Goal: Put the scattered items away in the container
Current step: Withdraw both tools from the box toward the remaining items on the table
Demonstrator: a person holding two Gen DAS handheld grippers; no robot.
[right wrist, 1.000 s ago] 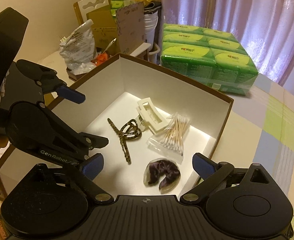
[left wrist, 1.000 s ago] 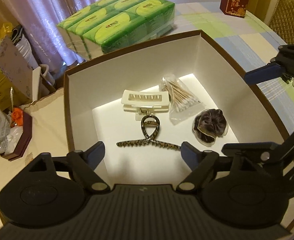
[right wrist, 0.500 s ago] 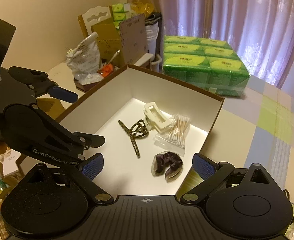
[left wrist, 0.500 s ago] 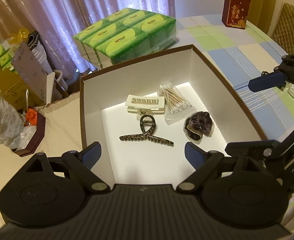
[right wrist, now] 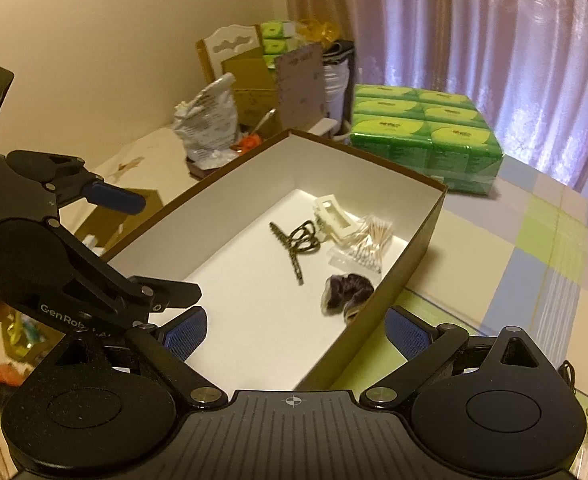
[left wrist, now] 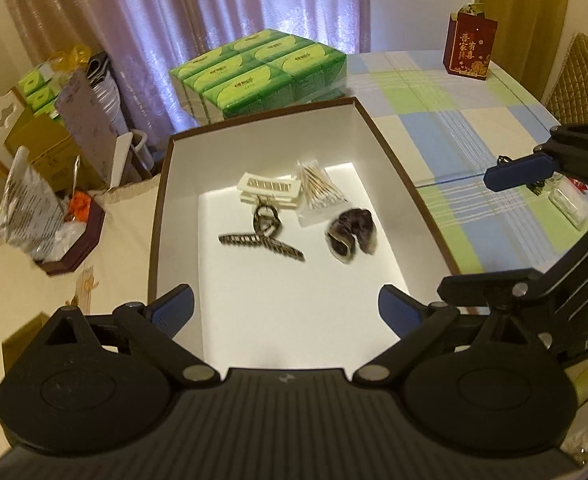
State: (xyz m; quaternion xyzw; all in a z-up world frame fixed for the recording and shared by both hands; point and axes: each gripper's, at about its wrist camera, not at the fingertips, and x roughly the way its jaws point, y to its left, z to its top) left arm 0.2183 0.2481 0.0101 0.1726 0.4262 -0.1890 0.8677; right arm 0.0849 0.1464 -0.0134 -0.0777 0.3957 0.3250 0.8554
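A brown box with a white inside [left wrist: 390, 160] [right wrist: 426, 232] stands on the table. In it lie a cream hair claw [left wrist: 269, 190] [right wrist: 332, 214], a patterned dark hair clip [left wrist: 263, 236] [right wrist: 296, 246], a bag of cotton swabs [left wrist: 318, 194] [right wrist: 368, 242] and a bagged dark purple scrunchie [left wrist: 352, 236] [right wrist: 348, 294]. My left gripper [left wrist: 285, 310] hangs open and empty above the box's near end. My right gripper [right wrist: 296, 330] is open and empty over the box's near right corner. Each gripper shows at the edge of the other's view.
A green pack of tissue boxes [left wrist: 259, 72] [right wrist: 424, 130] stands behind the box. A red gift bag [left wrist: 469, 50] is at the far right of the checked tablecloth. Cartons, a crinkled bag [left wrist: 27, 210] and a dark tray crowd the left side. A small packet [left wrist: 568, 202] lies right.
Both grippers have risen and drawn back from the box, which now looks smaller and farther. The items in the box have not moved. Both stay open.
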